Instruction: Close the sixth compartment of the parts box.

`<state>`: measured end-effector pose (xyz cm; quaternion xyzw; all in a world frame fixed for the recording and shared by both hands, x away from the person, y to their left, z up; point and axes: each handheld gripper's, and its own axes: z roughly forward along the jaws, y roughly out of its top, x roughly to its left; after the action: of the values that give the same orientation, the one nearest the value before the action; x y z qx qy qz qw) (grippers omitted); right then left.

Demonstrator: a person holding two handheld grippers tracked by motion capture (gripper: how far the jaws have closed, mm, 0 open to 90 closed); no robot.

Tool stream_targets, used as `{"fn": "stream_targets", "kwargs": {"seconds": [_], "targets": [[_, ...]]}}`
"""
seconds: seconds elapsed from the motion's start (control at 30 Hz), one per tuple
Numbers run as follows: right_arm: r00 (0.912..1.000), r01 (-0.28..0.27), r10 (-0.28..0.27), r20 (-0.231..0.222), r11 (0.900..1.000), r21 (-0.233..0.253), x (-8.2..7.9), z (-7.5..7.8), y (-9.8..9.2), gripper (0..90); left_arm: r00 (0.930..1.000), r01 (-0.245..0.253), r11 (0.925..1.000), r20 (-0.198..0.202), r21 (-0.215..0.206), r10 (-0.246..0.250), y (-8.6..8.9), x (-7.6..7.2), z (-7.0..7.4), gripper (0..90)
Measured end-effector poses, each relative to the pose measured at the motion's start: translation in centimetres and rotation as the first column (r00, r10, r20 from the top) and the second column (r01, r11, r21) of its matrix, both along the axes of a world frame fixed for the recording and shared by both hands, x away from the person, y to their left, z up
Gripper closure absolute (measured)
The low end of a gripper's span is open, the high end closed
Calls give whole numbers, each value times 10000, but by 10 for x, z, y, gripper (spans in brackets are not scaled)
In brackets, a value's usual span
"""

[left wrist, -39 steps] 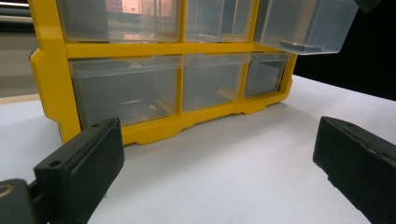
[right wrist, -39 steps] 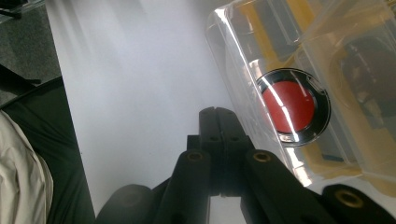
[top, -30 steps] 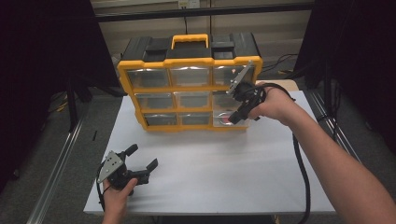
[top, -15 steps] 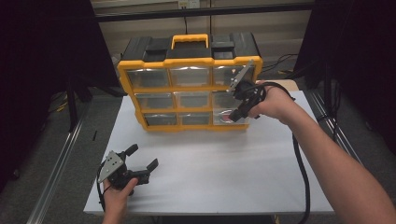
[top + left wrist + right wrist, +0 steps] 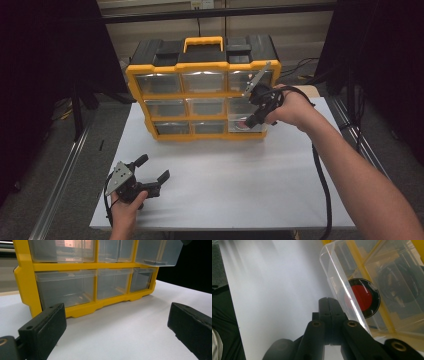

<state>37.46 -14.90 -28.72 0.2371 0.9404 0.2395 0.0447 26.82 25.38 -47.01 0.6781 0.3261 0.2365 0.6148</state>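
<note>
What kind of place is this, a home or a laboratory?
Probably a lab or recording room: a white table ringed by black curtains, a metal rail on the floor, and a yellow drawer organizer set up for handling.

Glossy clear plastic drawers [image 5: 67, 287] in a smooth yellow plastic cabinet [image 5: 202, 136]; matt white tabletop [image 5: 225, 175].

Both grippers are black with blocky jaws; the left gripper [image 5: 151, 172] carries a grey three-cornered plate [image 5: 119, 176] on top, the right gripper [image 5: 250, 120] shows brass-ringed screw holes [image 5: 352, 324] behind its jaws and trails a black cable [image 5: 324, 185]; forearms are bare
</note>
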Motion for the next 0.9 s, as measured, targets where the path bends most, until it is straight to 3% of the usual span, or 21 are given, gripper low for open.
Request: {"fn": "stream_targets", "kwargs": {"seconds": [0.73,0.9], "targets": [[9994,191,-183,278,9995,-264,6,1,-1,900,9999,153,9999,-30,56,-153,0,0,0,22],[9994,195,-188,292,9995,-235,7,2,-1,900,10000,-49,10000,-21,37,49,-1,1,-1,22]]}}
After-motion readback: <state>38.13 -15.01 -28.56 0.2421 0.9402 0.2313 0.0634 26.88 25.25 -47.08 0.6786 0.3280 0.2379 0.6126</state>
